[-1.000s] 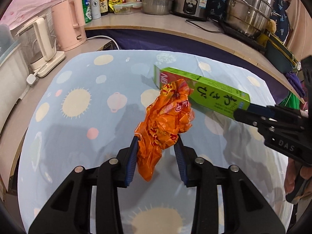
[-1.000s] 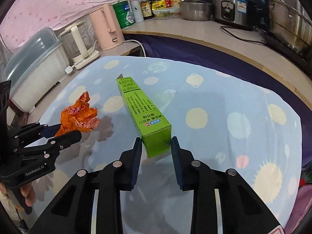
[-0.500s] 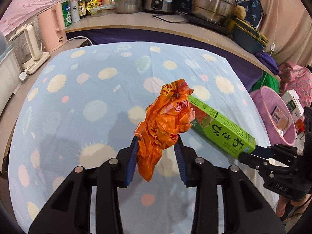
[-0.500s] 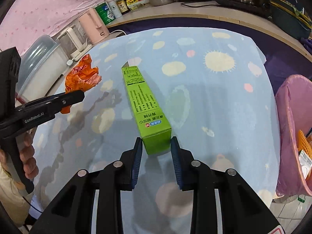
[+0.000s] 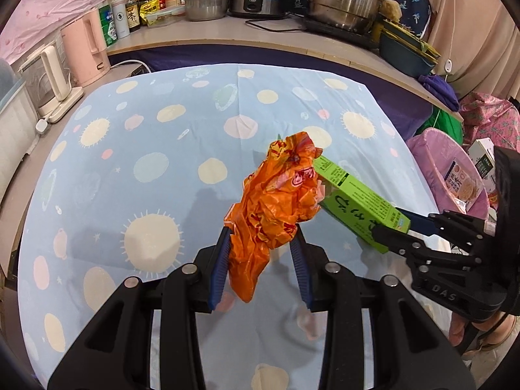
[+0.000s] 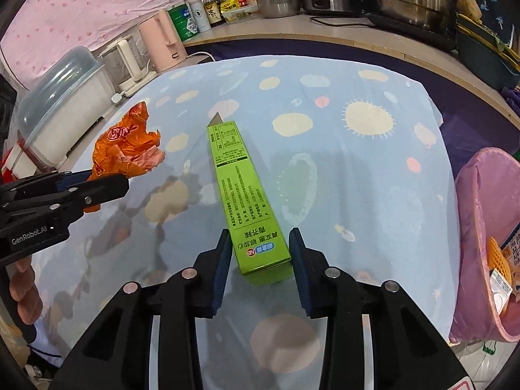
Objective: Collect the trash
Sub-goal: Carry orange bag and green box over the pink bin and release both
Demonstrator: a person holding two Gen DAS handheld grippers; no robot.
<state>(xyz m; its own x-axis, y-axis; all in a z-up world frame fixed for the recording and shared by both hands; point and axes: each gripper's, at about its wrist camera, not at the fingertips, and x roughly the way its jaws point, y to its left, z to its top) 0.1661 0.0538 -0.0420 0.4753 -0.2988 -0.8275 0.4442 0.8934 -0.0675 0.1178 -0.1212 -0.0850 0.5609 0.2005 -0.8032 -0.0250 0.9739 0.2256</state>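
My left gripper (image 5: 260, 260) is shut on a crumpled orange plastic wrapper (image 5: 276, 204) and holds it above the blue dotted tablecloth (image 5: 146, 169). My right gripper (image 6: 260, 260) is shut on the near end of a long green carton (image 6: 240, 188), also held in the air. In the left wrist view the green carton (image 5: 360, 204) sits just right of the wrapper, with the right gripper (image 5: 399, 230) at its end. In the right wrist view the wrapper (image 6: 126, 146) and the left gripper (image 6: 100, 182) are at the left.
A pink bin (image 6: 487, 227) lined with a bag and holding some packaging stands off the table's right edge; it also shows in the left wrist view (image 5: 448, 175). A counter (image 5: 260, 29) with pots, bottles and kettles runs behind the table.
Both grippers have lifted and swung to the right with their loads over the last second. The pink bin came into view at the right.
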